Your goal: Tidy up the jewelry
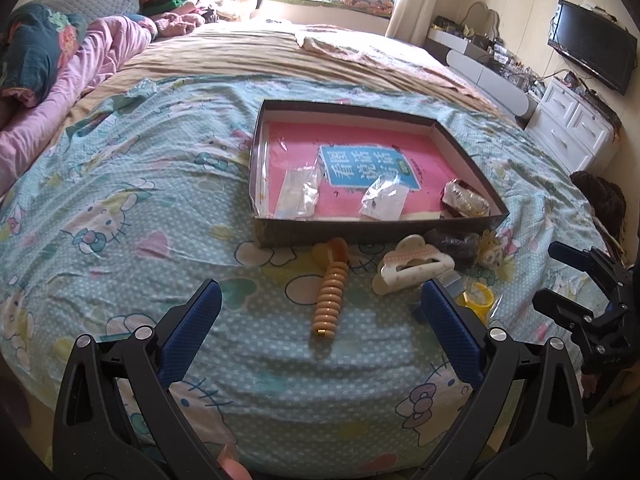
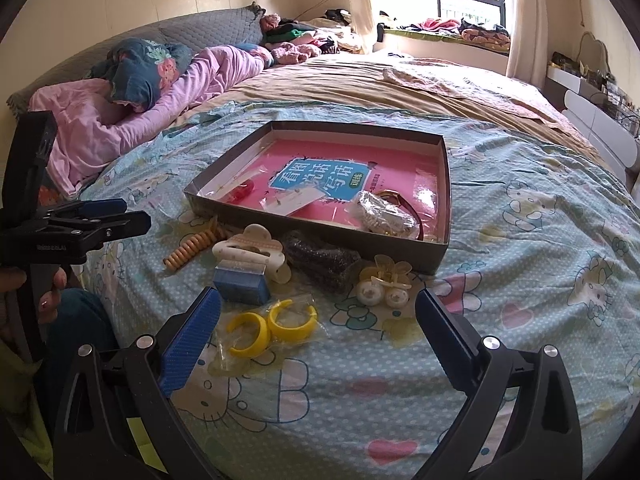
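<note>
A shallow dark box (image 1: 376, 230) with a pink book on its floor sits on the bed; it also shows in the right wrist view (image 2: 320, 236). It holds small clear bags (image 1: 298, 194) and a crinkled packet (image 2: 380, 210). In front lie an orange ribbed hair clip (image 1: 329, 298), a cream claw clip (image 1: 412, 266), a blue box (image 2: 240, 285), yellow hoop earrings (image 2: 272, 326), a dark glittery piece (image 2: 320, 258) and a flower clip (image 2: 384, 282). My left gripper (image 1: 320, 300) is open around the orange clip, above it. My right gripper (image 2: 318, 308) is open over the earrings.
The bed has a blue Hello Kitty sheet (image 1: 120, 216) and a pink quilt (image 2: 120, 120) at the far left. A white dresser (image 1: 572, 128) and a TV (image 1: 592, 46) stand to the right. The right gripper shows at the left view's edge (image 1: 588, 292).
</note>
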Motion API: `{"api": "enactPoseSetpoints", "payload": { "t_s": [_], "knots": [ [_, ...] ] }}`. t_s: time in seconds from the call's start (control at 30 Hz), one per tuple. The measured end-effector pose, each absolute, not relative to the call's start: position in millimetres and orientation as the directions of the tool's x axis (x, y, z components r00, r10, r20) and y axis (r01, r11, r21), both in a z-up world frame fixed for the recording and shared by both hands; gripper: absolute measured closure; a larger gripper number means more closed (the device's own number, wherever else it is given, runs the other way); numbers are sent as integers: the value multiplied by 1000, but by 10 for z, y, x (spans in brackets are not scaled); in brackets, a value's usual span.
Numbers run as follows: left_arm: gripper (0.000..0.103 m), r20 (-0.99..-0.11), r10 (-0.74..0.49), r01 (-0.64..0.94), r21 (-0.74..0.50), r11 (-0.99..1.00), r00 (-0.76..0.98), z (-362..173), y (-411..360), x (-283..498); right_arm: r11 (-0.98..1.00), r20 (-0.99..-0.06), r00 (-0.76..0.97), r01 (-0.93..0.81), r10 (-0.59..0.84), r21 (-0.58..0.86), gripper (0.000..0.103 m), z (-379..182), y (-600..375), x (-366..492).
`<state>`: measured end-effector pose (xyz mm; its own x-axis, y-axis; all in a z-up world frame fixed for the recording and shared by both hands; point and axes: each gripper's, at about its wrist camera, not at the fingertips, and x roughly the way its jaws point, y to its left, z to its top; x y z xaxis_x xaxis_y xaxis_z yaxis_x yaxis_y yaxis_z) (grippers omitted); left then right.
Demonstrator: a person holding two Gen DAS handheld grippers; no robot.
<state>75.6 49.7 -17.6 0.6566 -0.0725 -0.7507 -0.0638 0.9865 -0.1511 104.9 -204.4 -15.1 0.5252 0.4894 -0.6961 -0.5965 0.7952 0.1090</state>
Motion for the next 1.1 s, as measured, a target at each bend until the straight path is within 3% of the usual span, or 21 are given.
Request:
{"api": "enactPoseSetpoints", "payload": {
  "t_s": [0.5, 0.67, 0.73, 0.83, 1.1],
  "knots": [
    [11, -812, -116, -44, -172, 984, 572, -524, 415, 867, 706, -751, 412, -701, 517, 101, 6, -419, -1774, 897],
    [28, -822, -126, -51, -184, 982, 556, -597, 416, 911, 690, -760, 392, -717, 518, 100, 6, -475, -1716, 870],
    [43, -826, -133, -55, -194, 979, 547, -627, 427, 936, 690, -763, 389, -717, 516, 100, 6, -494, -1703, 877],
    [53, -828, -132, -59, -195, 979, 544, -650, 432, 973, 692, -766, 386, -715, 515, 105, 6, -518, -1705, 899],
    [73, -825, -123, -49, -179, 983, 552, -702, 399, 1082, 673, -765, 377, -733, 522, 98, 6, -565, -1652, 946]
  ]
}}
